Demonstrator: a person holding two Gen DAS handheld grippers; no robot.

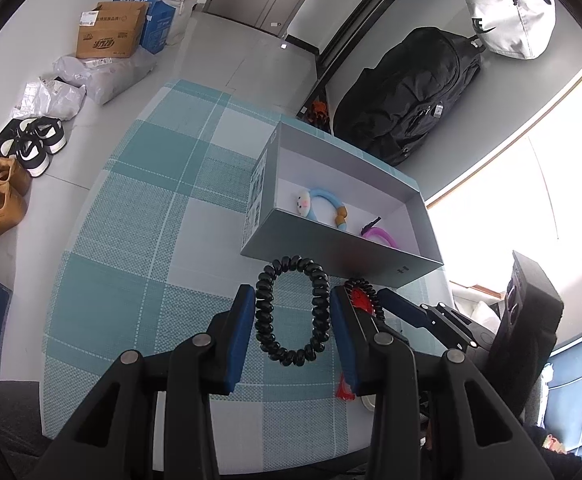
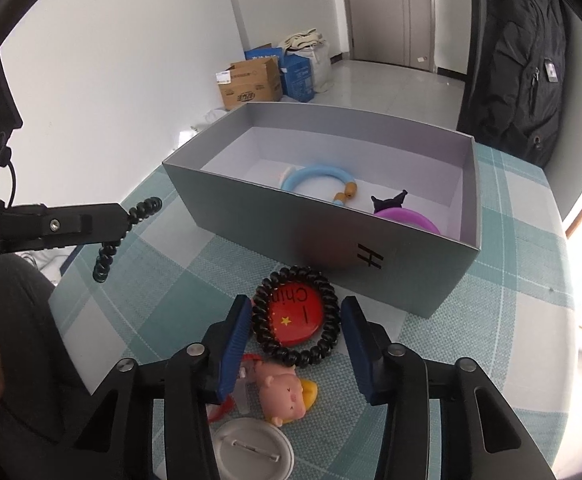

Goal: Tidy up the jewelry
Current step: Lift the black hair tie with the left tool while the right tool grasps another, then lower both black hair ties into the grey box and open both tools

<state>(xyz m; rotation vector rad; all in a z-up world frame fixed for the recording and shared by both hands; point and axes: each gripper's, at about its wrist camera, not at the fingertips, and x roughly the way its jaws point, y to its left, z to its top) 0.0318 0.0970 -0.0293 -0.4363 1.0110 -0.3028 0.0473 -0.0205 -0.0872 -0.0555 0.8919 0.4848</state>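
**Two coil ties near an open box, one held and one about to be gripped**

The left hand-held gripper [image 1: 292,294] is clamped across a black coil tie [image 1: 265,312], its blue ribbed pads pressing the loop's two sides. In the right wrist view, this tie hangs clear of the counter [image 2: 491,320]. The grey box [image 2: 331,248] sits just ahead of it.

The right hand-held gripper [image 2: 296,302] is open, with its jaws either side of a second tie [image 2: 333,320]. That tie lies on the counter, ringed around a red badge [image 2: 295,320], just short of the box's near wall.

Risks, as judgement:
- The held tie is springy and squeezed sideways. It could pop out of the pads, or snag on the box rim.
- Closing the right jaws could pinch the badge along with the tie. The smooth, domed badge might then skid away or be lifted by mistake.
- A pig figure [image 2: 283,396] and a white badge back [image 2: 251,452] lie right under the right hand-held gripper and could be knocked.
- The two hand-held grippers are close together and could collide on the way to the box.

Materials: both ties are glossy plastic spirals. The box is matt card with straight walls and a pale inside. It holds a soft blue ring [image 2: 319,172] and a smooth purple ring [image 2: 407,216]. The counter has a woven teal-and-white check cloth.
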